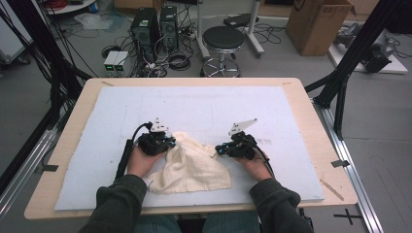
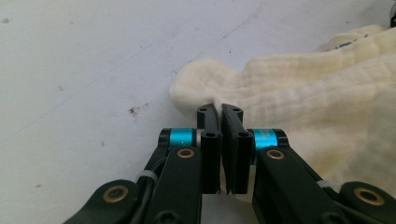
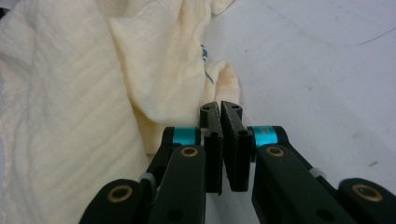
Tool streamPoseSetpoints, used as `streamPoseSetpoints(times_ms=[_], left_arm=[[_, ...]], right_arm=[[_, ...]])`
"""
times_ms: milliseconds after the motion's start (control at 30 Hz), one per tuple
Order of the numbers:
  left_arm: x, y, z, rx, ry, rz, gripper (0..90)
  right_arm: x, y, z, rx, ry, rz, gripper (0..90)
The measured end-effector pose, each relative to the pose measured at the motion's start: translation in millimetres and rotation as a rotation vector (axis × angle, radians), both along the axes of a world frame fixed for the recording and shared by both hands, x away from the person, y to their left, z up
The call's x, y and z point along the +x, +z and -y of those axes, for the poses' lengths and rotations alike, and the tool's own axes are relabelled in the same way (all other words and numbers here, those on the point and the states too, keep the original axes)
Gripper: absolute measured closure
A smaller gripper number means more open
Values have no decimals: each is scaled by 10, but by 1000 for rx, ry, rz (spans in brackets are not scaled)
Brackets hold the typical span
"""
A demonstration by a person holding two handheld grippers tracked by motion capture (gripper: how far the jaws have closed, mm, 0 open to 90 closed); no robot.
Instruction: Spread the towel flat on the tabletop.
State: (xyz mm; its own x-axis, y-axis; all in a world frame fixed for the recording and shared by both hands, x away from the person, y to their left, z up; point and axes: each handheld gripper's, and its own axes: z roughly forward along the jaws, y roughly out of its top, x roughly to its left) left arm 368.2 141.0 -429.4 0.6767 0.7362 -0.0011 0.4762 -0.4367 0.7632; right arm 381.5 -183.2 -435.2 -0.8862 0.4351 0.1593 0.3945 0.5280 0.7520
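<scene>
The cloth (image 1: pixel 194 162) is looking soft, matt and crinkly, a cream woven fabric. The worktop (image 1: pixel 301 97) is showing pale wood under a matt white, lightly scuffed sheet (image 1: pixel 204 104).

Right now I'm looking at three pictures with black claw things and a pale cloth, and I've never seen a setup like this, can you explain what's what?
No robot here: a person sits at a table and holds a hand-operated tool in each hand, each with two black jaws.

The wide picture comes from a camera above the person, looking forward and down. It shows the left gripper, the right gripper and a rumpled cream cloth between them, lying on a pale blue-white mat that covers the wooden table.

The two close-ups come from cameras riding on the tools, each looking along its own jaws. In the left gripper view the jaws are pressed together on an edge of the cloth. In the right gripper view the jaws are likewise shut on a fold at another edge. So both tools pinch the cloth, one at each side.
</scene>
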Motion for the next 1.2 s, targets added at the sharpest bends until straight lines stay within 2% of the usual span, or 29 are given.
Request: streamPoseSetpoints(times_ms=[200,233,433,633,667,700,767,833,867,1033,1200], left_arm=[[-84,93,-149,-18,29,39,859],[-97,106,-175,-33,39,46,859],[-146,158,-305,-49,80,67,859],[-115,116,-302,-60,103,66,848],[-97,110,-311,-74,110,58,810],[-80,104,-324,-100,119,47,749],[-61,106,-370,-105,137,51,718],[-36,101,-415,-111,164,50,689],[-16,94,-440,-116,176,49,684],[102,49,-522,-168,242,40,664],[206,-40,-509,-157,245,17,648]], right_arm=[[-37,176,129,-7,-35,41,879],[-37,176,129,-7,-35,41,879],[-32,375,270,-31,-85,101,879],[105,456,436,-55,-210,140,876],[142,434,450,-62,-242,136,868],[184,404,465,-70,-268,125,817],[245,350,488,-48,-295,91,757],[268,318,487,-40,-293,73,725],[286,281,464,-33,-273,47,682],[338,201,385,-45,-258,18,632],[403,111,288,-60,-258,10,624]])
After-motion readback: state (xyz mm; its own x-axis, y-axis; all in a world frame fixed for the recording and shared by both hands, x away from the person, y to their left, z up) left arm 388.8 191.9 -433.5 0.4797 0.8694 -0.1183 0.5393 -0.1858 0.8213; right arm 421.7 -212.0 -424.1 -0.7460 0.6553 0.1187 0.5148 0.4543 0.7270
